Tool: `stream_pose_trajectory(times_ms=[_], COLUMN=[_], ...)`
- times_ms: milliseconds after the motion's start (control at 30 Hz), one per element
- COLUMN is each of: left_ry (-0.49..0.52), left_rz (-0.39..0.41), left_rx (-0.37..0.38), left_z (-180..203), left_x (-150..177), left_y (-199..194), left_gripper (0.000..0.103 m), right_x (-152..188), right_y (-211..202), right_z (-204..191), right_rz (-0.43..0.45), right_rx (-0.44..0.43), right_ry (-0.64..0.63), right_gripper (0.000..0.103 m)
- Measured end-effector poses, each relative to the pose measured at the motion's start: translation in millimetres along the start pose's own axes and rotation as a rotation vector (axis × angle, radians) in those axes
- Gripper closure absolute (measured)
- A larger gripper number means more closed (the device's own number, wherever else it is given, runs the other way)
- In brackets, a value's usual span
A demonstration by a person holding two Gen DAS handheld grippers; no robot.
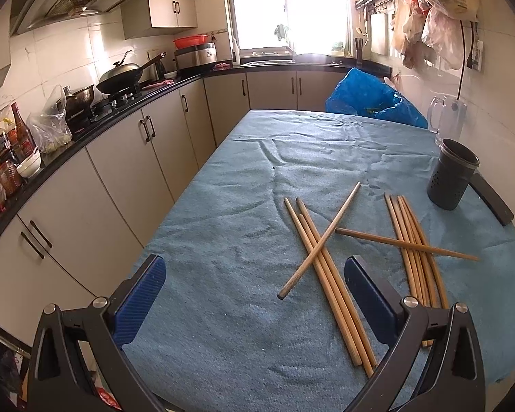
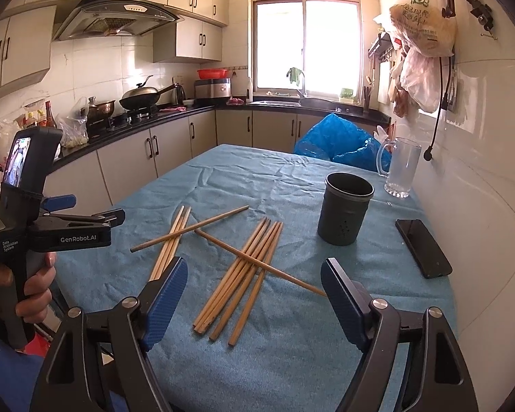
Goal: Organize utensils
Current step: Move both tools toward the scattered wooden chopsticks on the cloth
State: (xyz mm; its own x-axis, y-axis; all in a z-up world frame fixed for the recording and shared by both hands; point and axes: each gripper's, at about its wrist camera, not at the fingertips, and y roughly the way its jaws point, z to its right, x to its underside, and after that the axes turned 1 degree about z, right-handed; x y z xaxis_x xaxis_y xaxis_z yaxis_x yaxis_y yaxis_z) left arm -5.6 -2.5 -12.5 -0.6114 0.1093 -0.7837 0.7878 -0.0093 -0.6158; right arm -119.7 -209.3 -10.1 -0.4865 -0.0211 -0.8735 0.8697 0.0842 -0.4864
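Observation:
Several wooden chopsticks lie on the blue tablecloth [image 1: 223, 206] in two loose groups. One group [image 1: 340, 309] [image 2: 176, 226] has a single stick crossed over it. The other bundle [image 1: 403, 216] [image 2: 261, 240] also has one stick lying across it. A dark cylindrical holder [image 1: 451, 175] [image 2: 345, 213] stands upright beyond them on the right. My left gripper [image 1: 254, 267] is open above the cloth, left of the first group, with nothing between its fingers. My right gripper [image 2: 254, 267] is open, and the near ends of the bundle show between its fingers, untouched.
A black phone [image 2: 424, 247] lies right of the holder near the wall. A clear glass mug [image 2: 401, 168] and a blue plastic bag [image 2: 336, 140] sit at the table's far end. Kitchen cabinets run along the left. A hand [image 2: 34, 285] grips the left gripper's handle.

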Motion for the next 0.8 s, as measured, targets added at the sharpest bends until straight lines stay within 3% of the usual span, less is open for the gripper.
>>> stream_pose_trajectory(times_ms=[333,467,533,700,800], left_ry=[0.01,0.025,0.0,0.006,0.01], left_rz=[-0.012,-0.073,-0.074,-0.062,-0.043], left_rx=[0.0,0.006,0.03,-0.006,-0.021], left_z=[1,-10,-19,-41,-50], left_x=[1,-3,-4,-12,-14], left_y=[0,6,12,26,29], left_gripper=[0.0,0.0,0.0,0.0,0.0], right_x=[4,1,-6,-39,-53], right_y=[1,7,13,49,86], right_z=[2,5,8,5,-10], right_rz=[-0.012,-0.051,-0.078,-0.165,-0.238], right_rx=[-0.004,-0.02,-0.061,-0.185,-0.246], right_ry=[0.006,-0.027,-0.05,-0.134,-0.22], right_gripper=[0.02,0.033,0.034,0.036,0.048])
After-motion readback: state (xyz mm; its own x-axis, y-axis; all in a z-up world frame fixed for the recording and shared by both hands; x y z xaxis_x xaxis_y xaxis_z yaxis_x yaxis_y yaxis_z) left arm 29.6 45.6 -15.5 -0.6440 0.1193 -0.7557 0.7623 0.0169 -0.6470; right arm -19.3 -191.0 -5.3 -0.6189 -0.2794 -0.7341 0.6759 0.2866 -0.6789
